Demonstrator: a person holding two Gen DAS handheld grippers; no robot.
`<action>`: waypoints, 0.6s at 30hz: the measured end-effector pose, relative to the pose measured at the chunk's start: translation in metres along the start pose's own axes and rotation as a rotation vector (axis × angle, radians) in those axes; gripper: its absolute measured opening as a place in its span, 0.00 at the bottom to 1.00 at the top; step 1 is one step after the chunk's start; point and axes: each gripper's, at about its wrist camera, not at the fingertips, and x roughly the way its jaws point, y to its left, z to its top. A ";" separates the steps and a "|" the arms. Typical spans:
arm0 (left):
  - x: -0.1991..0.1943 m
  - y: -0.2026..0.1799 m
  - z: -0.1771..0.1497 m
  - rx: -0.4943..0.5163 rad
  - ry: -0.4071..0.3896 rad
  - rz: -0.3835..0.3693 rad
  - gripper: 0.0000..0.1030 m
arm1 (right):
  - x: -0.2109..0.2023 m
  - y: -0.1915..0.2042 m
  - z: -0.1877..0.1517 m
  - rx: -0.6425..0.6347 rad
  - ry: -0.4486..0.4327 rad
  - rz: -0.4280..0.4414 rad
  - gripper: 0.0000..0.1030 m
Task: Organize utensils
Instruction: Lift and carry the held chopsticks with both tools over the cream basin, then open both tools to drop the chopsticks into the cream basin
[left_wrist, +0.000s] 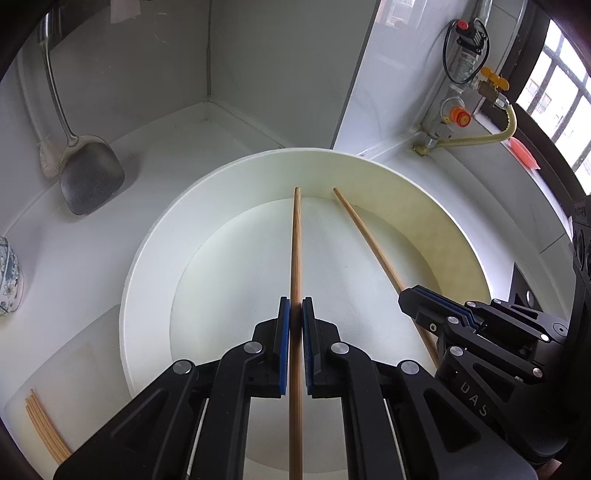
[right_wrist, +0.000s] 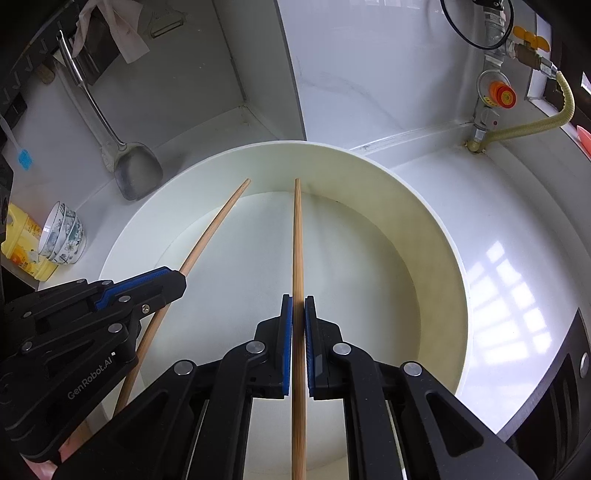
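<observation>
Above the round white container (left_wrist: 236, 206) on the pale tabletop (left_wrist: 92, 258), both tongs pointed steeply down into its bowl. The left tongs (left_wrist: 296, 306) were closed tight on 1 wooden chopstick (left_wrist: 296, 240), its blue pads (left_wrist: 283, 332) pressing either side of the stick, whose far tip lay near the container's back wall. The right tongs (right_wrist: 298, 304) were likewise clamped on a second chopstick (right_wrist: 297, 236), also reaching toward the back wall. Seen from the left wrist, the right tongs (left_wrist: 406, 293) and their stick (left_wrist: 369, 236) sat just right of the left one, the 2 sticks apart inside the container. Left of the container, near its front rim, a bundle of more chopsticks (left_wrist: 44, 424) lay on a white board (left_wrist: 74, 350). Behind the container to the left, a metal spatula (left_wrist: 86, 177) leaned against the wall, and patterned bowls (right_wrist: 64, 232) stood stacked farther left beside a yellow bottle (right_wrist: 22, 240). Behind the container to the right, a gas valve (right_wrist: 498, 96) with a yellow hose (right_wrist: 535, 125) was mounted.
</observation>
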 end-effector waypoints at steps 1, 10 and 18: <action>0.003 0.000 0.000 -0.003 0.010 0.002 0.07 | 0.001 -0.001 0.000 0.001 0.003 -0.002 0.06; 0.019 -0.005 0.000 0.009 0.038 0.060 0.07 | 0.009 -0.004 0.001 0.003 0.024 -0.006 0.06; 0.025 -0.001 -0.002 0.007 0.053 0.083 0.07 | 0.010 -0.006 0.001 0.005 0.023 -0.008 0.06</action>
